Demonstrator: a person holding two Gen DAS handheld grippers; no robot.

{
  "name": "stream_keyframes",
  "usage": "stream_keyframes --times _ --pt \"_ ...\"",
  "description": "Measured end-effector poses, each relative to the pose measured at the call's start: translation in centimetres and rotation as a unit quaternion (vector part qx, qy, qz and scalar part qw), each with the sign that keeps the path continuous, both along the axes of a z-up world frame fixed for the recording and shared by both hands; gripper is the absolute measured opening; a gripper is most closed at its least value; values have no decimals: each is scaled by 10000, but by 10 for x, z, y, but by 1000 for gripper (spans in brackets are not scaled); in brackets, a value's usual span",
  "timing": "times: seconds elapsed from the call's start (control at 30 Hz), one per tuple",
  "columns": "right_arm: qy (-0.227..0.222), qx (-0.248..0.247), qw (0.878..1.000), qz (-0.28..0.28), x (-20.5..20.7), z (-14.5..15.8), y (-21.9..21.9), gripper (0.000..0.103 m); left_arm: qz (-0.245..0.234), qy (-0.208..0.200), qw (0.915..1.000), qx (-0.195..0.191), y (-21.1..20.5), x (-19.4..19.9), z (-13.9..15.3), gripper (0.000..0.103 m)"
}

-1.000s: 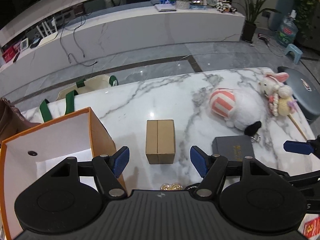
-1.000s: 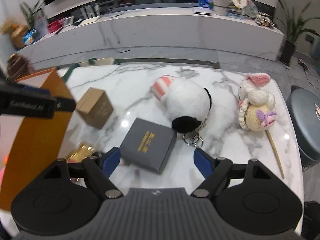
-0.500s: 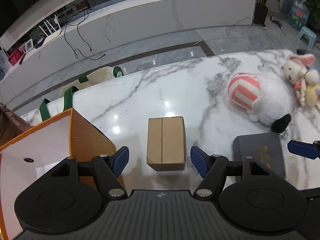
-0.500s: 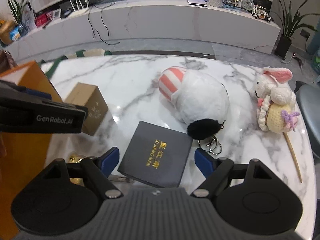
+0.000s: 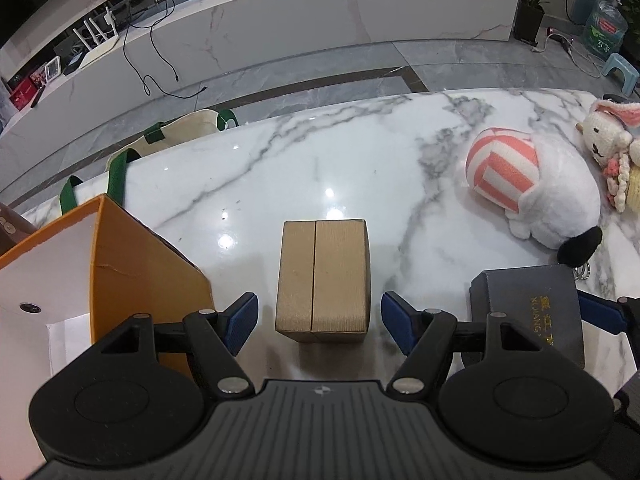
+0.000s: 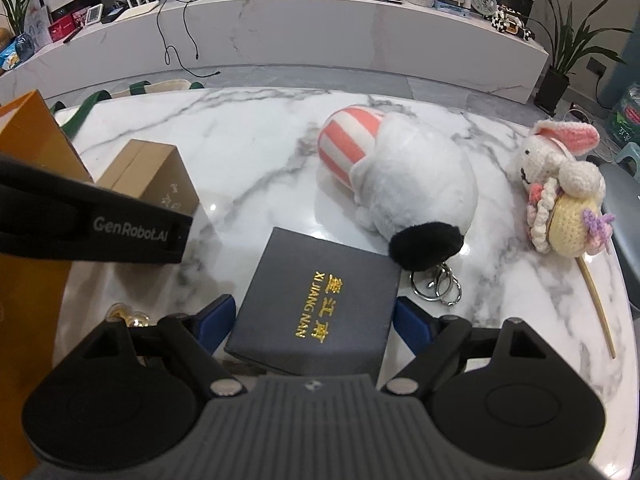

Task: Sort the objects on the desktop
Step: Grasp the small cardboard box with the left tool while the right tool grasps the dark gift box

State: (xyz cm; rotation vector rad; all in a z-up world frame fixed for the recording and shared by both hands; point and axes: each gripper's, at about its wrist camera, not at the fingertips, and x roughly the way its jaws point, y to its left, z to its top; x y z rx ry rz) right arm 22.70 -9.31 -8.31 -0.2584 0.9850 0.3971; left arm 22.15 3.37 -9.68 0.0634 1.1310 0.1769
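A small brown cardboard box stands on the marble table. My left gripper is open with its near end between the blue fingertips, not touching. It also shows in the right wrist view. A dark grey gift box with gold lettering lies flat. My right gripper is open around its near end. The gift box also shows in the left wrist view.
An open orange paper bag stands at the left. A white plush with a pink striped cap and key rings lies behind the gift box. A crocheted rabbit lies at right. Gold foil pieces lie by the bag.
Both grippers have moved forward and down. The cardboard box now sits between the left fingertips and the gift box between the right fingertips. Both stay open.
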Motion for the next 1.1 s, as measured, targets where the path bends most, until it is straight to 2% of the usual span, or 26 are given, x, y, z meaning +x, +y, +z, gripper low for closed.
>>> stream_keyframes --times 0.23,0.37,0.4,0.47,0.5,0.53,0.8,1.1 --pt "72 83 9999 -59 5 -6 -2 87 -52 107 9998 131 -7 2 -7 80" --pt "112 82 9999 -28 5 -6 -1 86 -88 196 9998 -10 -10 2 -13 79" --pt "123 87 9999 -20 5 -6 -2 86 -100 236 9997 10 -12 2 -16 77" --pt "141 90 9999 5 5 -6 -2 85 -100 247 9996 97 -13 1 -17 61" --pt "147 89 9999 17 5 -6 -3 85 -103 252 9996 91 -13 0 -17 56" --pt "156 93 9998 22 5 -5 -3 85 -109 244 9996 47 -13 0 -16 55" --pt "201 144 9997 64 3 -3 -7 84 -259 222 9994 -73 -20 -3 -13 54" --pt "124 335 9994 46 1 14 -13 83 -341 47 9993 -133 -25 -7 2 54"
